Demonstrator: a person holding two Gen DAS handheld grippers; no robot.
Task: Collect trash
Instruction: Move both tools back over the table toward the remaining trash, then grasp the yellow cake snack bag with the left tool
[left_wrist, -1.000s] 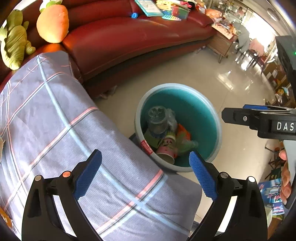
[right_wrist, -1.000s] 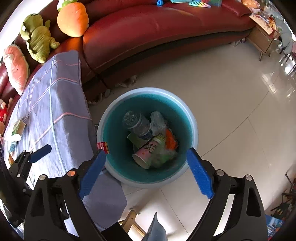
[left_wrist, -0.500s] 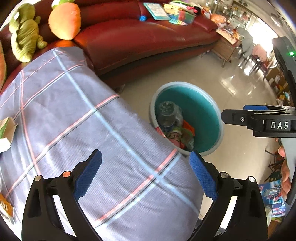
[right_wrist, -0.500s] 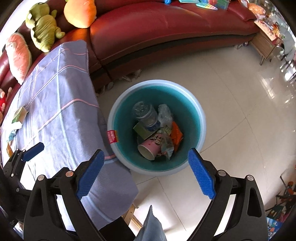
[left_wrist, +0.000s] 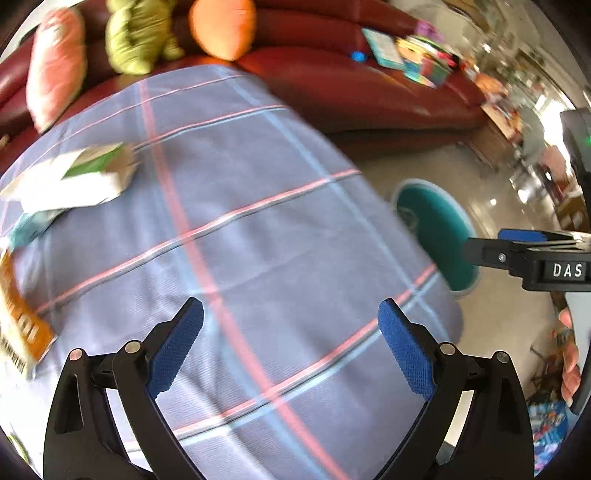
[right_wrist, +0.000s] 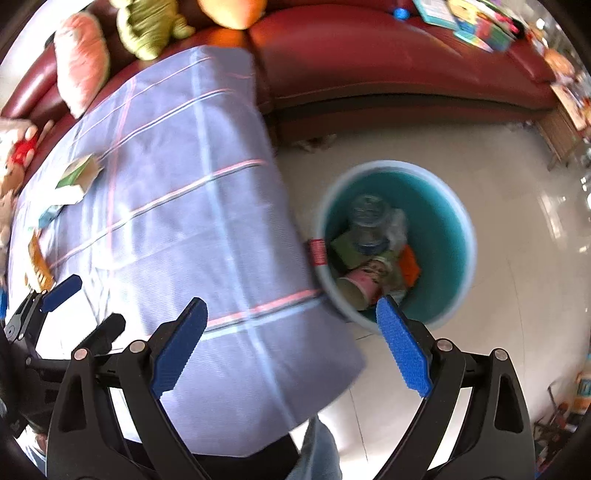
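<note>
Trash left to collect lies at the far left of the counter, on the blue-grey checked cloth (left_wrist: 258, 240): an orange-and-white flat packet (left_wrist: 18, 325) at the edge, a small pale teal wrapper (left_wrist: 29, 225) just beyond it, and a white-and-green crushed cardboard carton (left_wrist: 77, 177) nearest the sofa. All three are motion-blurred, so their exact shapes are hard to read.

The left tool (left_wrist: 291, 343) hangs over bare cloth mid-counter, its blue pads spread wide and holding nothing. To do this step well, I would carry it left toward the carton, the bulkiest piece, then lower it with one pad on each long side, closing across the narrow width so the cardboard does not slip or pinch the cloth up with it. The flat packet would likely need a shallow, edge-on approach.

Further right, the right tool (right_wrist: 291, 343) is likewise wide open and empty, above the counter's corner. Beside that corner on the floor stands the round teal plastic bin (right_wrist: 458, 229), holding a bottle, cup and wrappers; drops belong there.
</note>
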